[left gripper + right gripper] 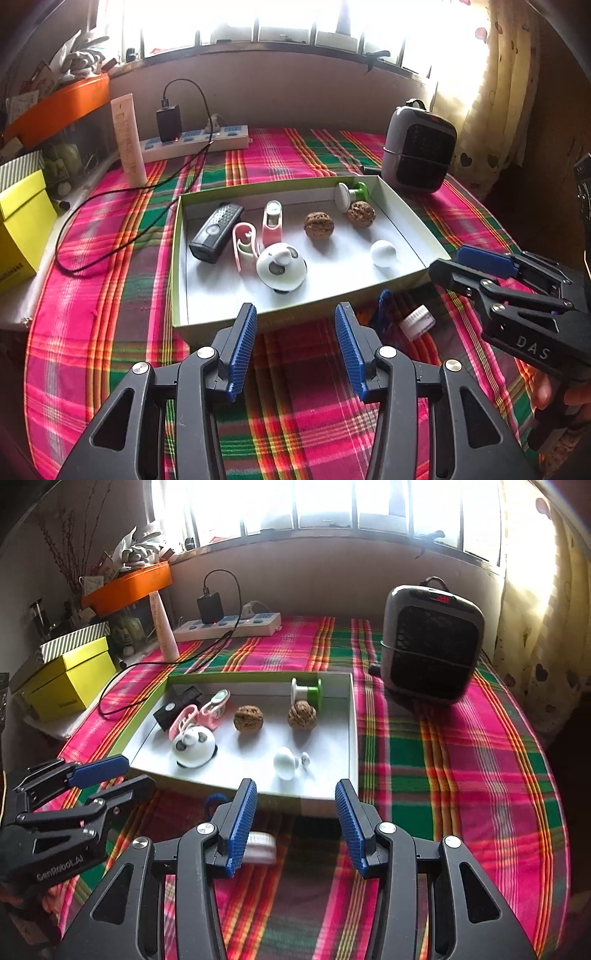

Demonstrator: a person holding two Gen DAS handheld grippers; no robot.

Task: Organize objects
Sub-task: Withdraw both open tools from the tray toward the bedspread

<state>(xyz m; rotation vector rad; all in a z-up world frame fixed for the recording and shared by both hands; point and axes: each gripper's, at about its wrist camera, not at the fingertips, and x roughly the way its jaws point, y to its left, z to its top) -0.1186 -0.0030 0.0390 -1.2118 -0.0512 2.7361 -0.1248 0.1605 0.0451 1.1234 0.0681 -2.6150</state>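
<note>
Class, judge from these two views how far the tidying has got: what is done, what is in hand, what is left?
Done: the tray already holds two walnuts, a white knob, a black remote and other small items. In hand: nothing; the left gripper and right gripper are both open and empty. Left: a white cap and a blue item lie on the cloth beside the tray.

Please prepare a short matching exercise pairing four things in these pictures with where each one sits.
Things:
1. ribbed white bottle cap
2. white round knob
3. grey-and-black space heater
4. white power strip

Places:
A. inside the shallow green-edged box
B. on the plaid cloth in front of the box
C. by the back wall, left
D. beyond the box's right corner

Pairs: 1-B, 2-A, 3-D, 4-C
</note>
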